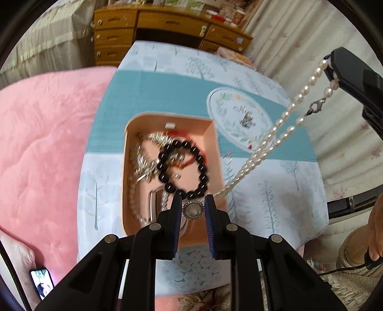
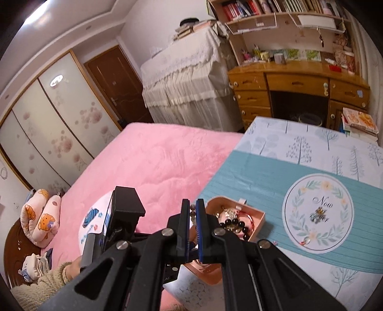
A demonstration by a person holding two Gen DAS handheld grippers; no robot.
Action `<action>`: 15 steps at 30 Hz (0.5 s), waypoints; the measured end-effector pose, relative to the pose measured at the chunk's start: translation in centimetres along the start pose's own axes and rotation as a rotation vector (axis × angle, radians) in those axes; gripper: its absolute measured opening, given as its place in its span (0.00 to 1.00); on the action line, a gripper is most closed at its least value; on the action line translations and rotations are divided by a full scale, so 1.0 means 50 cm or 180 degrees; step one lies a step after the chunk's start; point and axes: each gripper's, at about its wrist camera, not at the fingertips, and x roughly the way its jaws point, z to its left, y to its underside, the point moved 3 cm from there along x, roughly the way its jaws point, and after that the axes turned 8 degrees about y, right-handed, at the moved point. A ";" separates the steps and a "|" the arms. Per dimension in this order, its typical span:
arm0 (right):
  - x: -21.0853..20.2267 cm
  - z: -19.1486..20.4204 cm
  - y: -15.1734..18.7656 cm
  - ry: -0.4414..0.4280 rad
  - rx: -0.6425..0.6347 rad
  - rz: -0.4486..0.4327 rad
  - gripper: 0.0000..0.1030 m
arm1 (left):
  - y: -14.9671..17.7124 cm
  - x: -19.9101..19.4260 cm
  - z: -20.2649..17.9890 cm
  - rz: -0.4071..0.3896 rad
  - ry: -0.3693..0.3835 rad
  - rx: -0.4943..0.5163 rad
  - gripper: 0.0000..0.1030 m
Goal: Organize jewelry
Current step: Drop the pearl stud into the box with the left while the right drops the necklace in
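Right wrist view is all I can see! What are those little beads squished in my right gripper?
Observer: A pearl necklace. It hangs from the right gripper down to the edge of the pink box.
Operator: And what's my left gripper doing?
Observer: The left gripper is pinching a black bead bracelet over that box.

The black bead bracelet point(image 1: 183, 167) is gleaming glossy in the matt, smooth pink tray point(image 1: 129, 153). To its right, the pearl necklace point(image 1: 282, 119) is showing a soft sheen with a metal clasp point(image 1: 315, 106). The pink bedspread point(image 1: 47, 143) on the left is looking plush; the far desk point(image 1: 165, 22) is shining as varnished wood.
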 end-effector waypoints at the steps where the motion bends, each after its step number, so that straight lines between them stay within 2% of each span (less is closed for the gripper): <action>1: 0.007 0.000 0.003 0.0004 0.0007 0.0022 0.05 | 0.003 0.008 0.005 0.0023 0.0002 -0.0025 0.16; 10: 0.047 -0.002 0.014 0.0072 0.0004 0.0189 0.05 | 0.022 0.069 0.029 0.0250 -0.0047 -0.0044 0.17; 15: 0.083 -0.009 0.027 0.0148 0.0003 0.0351 0.05 | 0.029 0.085 0.023 0.0310 -0.0094 0.0029 0.23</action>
